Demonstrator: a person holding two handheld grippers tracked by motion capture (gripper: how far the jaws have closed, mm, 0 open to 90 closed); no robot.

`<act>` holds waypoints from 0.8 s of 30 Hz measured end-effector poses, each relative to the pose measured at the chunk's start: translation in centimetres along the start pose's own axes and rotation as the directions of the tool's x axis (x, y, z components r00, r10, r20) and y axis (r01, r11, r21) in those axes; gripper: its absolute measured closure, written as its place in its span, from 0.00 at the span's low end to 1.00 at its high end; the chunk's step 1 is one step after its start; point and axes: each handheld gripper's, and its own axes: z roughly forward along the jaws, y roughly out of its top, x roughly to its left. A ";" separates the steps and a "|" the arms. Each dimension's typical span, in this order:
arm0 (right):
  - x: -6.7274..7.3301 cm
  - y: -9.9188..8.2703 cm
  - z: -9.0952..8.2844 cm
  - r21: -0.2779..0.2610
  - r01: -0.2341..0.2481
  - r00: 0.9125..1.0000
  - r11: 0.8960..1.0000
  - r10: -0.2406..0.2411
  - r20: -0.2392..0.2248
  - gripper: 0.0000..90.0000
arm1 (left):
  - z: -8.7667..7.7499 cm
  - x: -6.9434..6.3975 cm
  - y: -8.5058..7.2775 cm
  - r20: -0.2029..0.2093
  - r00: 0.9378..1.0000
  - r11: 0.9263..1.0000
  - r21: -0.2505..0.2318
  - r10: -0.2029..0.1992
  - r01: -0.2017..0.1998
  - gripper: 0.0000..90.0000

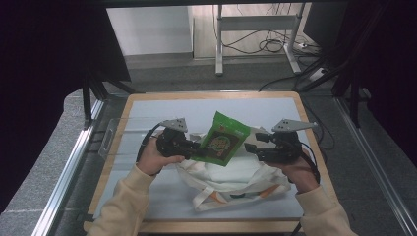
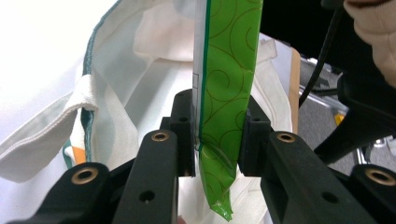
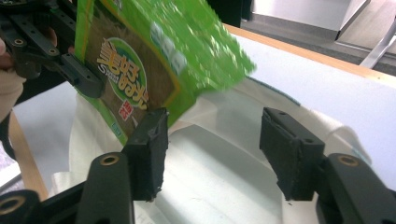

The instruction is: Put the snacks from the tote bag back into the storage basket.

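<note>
The green snack packet [image 1: 223, 138] is held above the white tote bag [image 1: 236, 179] on the surface [image 1: 162, 105], its lower edge clamped by the left gripper [image 1: 193, 147]. The right gripper [image 1: 252, 142] is released beside it, nothing between its jaws.

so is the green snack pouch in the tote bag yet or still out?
Out. The left gripper pinches the green snack pouch by its edge, above the tote bag.

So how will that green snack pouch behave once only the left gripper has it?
The pouch probably weighs little: the left gripper, clamped on one edge, keeps it tilted above the tote bag. It looks fairly stiff, holding its shape without drooping. The glossy film may slip, so keep the grip firm.
</note>
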 end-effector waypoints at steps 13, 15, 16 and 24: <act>-0.1 -1.9 0.3 -0.047 -0.097 0.994 0.994 0.094 -0.060 0.37 | 0.3 -1.1 -1.0 -0.036 0.999 0.999 -0.031 -0.016 0.015 0.80; 0.0 -1.9 0.4 -0.048 -0.108 0.993 0.993 0.105 -0.063 0.36 | 0.3 -1.2 -1.1 -0.033 0.999 0.999 -0.036 -0.018 0.017 0.80; 0.0 -1.9 0.4 -0.049 -0.113 0.992 0.992 0.110 -0.061 0.36 | 0.3 -1.2 -1.2 -0.034 0.999 0.999 -0.037 -0.015 0.014 0.80; 0.4 -2.4 0.5 -0.065 -0.118 0.992 0.991 0.115 -0.055 0.37 | 0.2 -1.4 -1.2 -0.020 1.000 0.998 -0.060 -0.011 0.009 0.80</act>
